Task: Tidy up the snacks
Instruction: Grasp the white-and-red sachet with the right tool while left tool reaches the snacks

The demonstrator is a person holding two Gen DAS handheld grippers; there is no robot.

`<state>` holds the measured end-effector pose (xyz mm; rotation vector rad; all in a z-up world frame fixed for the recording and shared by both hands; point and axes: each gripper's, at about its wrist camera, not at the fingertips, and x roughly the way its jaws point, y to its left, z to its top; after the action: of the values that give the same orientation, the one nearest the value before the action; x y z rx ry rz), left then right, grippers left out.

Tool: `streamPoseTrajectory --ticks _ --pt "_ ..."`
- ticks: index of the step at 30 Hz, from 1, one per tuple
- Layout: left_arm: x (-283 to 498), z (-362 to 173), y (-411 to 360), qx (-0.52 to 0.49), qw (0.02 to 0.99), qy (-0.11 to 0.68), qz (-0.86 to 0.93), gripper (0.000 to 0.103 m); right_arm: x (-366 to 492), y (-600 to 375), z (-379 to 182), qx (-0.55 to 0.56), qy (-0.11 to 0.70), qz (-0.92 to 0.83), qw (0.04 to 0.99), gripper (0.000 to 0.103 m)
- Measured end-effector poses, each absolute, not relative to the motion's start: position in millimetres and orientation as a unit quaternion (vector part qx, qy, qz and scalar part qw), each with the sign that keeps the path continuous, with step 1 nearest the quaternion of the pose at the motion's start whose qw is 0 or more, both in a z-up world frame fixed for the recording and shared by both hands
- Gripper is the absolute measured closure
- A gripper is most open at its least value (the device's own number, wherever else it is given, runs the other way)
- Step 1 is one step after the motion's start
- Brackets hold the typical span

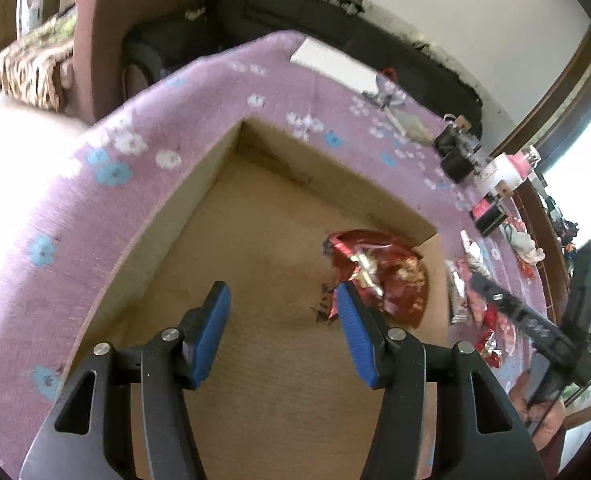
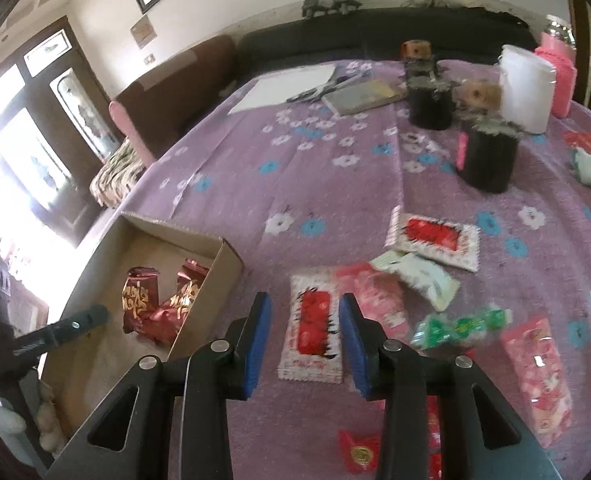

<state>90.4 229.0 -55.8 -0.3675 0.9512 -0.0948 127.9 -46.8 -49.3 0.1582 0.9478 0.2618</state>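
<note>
A red-and-white snack packet (image 2: pixel 314 326) is lying on the bench (image 2: pixel 335 184) between the right gripper's (image 2: pixel 305 340) released jaws; the left gripper (image 1: pixel 281 332) is hovering, jaws released, over the cardboard box (image 1: pixel 199 200).

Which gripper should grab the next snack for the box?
Right, probably. The right gripper is open directly over a red-and-white packet on the cloth, while the left gripper hangs empty over the box.

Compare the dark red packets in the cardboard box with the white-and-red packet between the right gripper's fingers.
The dark red packets are glossy foil with gold lettering; the white-and-red packet is white with a red centre panel. The dark red packets lie crumpled and overlapping inside the cardboard box; the white-and-red packet lies flat on the purple cloth, outside it. Both are sealed snack wrappers, ungripped.
</note>
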Motion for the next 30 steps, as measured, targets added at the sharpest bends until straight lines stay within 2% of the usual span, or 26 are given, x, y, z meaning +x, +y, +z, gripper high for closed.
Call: streamPoseTrajectory --ticks 6,10,13,21,26,30 --pt "60.3 -18.9 210.8 -0.156 0.896 0.409 -0.073 0.049 135.4 -32.8 -70.8 0.047 0.477 0.105 0.871 0.065" --pt "47.0 -12.3 189.2 -0.142 0.895 0.411 -0.101 0.049 133.3 -29.6 -77.4 0.032 0.483 0.088 0.871 0.072" --pt "39.2 -14.4 172.8 -0.132 0.891 0.419 -0.118 0.049 116.7 -30.6 -75.4 0.038 0.487 0.102 0.866 0.077" --pt "19.6 -21.9 120.6 -0.103 0.879 0.438 -0.158 0.049 32.2 -46.1 -73.8 0.076 0.504 0.180 0.841 0.077" --pt "20.6 -31.0 86.3 -0.084 0.870 0.453 -0.174 0.049 -23.5 -91.0 -61.6 0.114 0.474 0.203 0.849 0.077" --pt "29.4 -39.9 65.3 -0.090 0.858 0.473 -0.182 0.049 -27.9 -138.6 -50.7 0.134 0.431 0.147 0.880 0.077"
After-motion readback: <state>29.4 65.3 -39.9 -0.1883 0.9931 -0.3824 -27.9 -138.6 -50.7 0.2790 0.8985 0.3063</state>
